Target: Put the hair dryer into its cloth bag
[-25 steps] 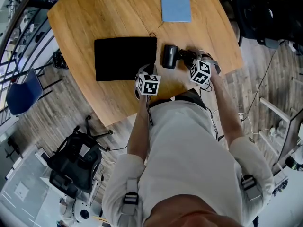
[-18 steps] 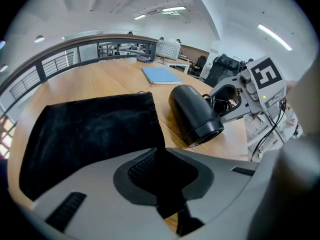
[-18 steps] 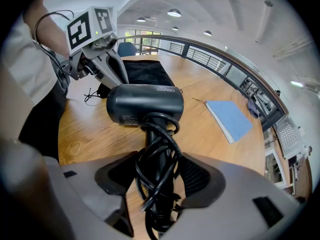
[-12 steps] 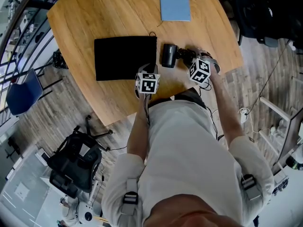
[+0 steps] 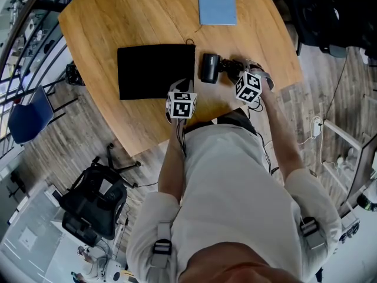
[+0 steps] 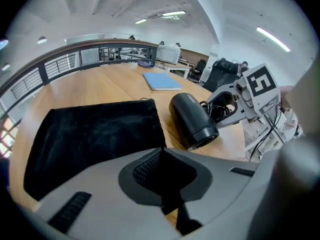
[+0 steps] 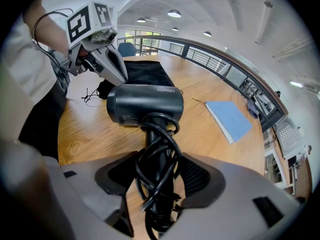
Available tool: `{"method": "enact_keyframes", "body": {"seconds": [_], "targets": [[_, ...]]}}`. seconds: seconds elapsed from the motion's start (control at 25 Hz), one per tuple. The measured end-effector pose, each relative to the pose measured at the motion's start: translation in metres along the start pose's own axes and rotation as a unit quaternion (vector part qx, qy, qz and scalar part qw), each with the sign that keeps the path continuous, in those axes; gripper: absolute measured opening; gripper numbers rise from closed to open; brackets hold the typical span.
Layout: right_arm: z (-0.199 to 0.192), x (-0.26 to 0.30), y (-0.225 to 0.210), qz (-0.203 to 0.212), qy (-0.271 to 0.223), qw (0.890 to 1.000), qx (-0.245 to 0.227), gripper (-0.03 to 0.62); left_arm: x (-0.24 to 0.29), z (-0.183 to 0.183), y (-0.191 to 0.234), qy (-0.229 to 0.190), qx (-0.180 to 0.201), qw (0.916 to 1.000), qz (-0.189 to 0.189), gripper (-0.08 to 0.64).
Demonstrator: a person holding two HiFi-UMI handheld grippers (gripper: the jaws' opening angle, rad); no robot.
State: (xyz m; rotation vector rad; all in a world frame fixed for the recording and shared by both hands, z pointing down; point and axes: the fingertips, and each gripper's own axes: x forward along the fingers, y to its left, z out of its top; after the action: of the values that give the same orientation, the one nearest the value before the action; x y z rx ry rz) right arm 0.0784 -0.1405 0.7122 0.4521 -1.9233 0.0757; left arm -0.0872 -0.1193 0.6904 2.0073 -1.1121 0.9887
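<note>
Right fingers [image 7: 197, 176] around cord-wrapped hair dryer [image 7: 145, 104]

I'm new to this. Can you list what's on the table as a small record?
table: wooden, rounded corners
cloth bag: black, lying flat
hair dryer: beside the bag, cord wound round handle
booklet: blue, at the far edge
left gripper: jaws just closing on bag's near corner
right gripper: jaws clamped on dryer's handle

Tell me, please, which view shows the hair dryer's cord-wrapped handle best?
The right gripper view: the handle, cord wound round it, lies close-up between the jaws. The head view shows it tiny. The left gripper view shows mostly the barrel, only cord loops behind.
</note>
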Motion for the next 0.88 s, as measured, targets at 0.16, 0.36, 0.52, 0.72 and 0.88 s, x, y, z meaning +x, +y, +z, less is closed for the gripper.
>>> {"method": "enact_keyframes", "body": {"seconds": [0.16, 0.36, 0.52, 0.72, 0.88], "targets": [[0.000, 0.000, 0.000, 0.000, 0.000, 1.000, 0.001, 0.273, 0.003, -0.003, 0.002, 0.009, 0.021, 0.9995, 0.022, 0.032], [0.000, 0.000, 0.000, -0.001, -0.001, 1.000, 0.001, 0.273, 0.011, -0.008, 0.005, 0.022, 0.014, 0.9989, 0.040, 0.150], [0.000, 0.000, 0.001, 0.000, -0.001, 1.000, 0.001, 0.273, 0.018, -0.015, 0.007, 0.042, 0.014, 0.9981, 0.043, 0.080], [0.000, 0.001, 0.000, 0.001, -0.003, 1.000, 0.000, 0.273, 0.015, -0.010, 0.008, 0.028, 0.007, 0.9988, 0.040, 0.034], [0.000, 0.000, 0.000, 0.000, -0.005, 1.000, -0.001, 0.273, 0.002, 0.000, 0.012, 0.006, -0.014, 0.9994, 0.030, 0.029]]}}
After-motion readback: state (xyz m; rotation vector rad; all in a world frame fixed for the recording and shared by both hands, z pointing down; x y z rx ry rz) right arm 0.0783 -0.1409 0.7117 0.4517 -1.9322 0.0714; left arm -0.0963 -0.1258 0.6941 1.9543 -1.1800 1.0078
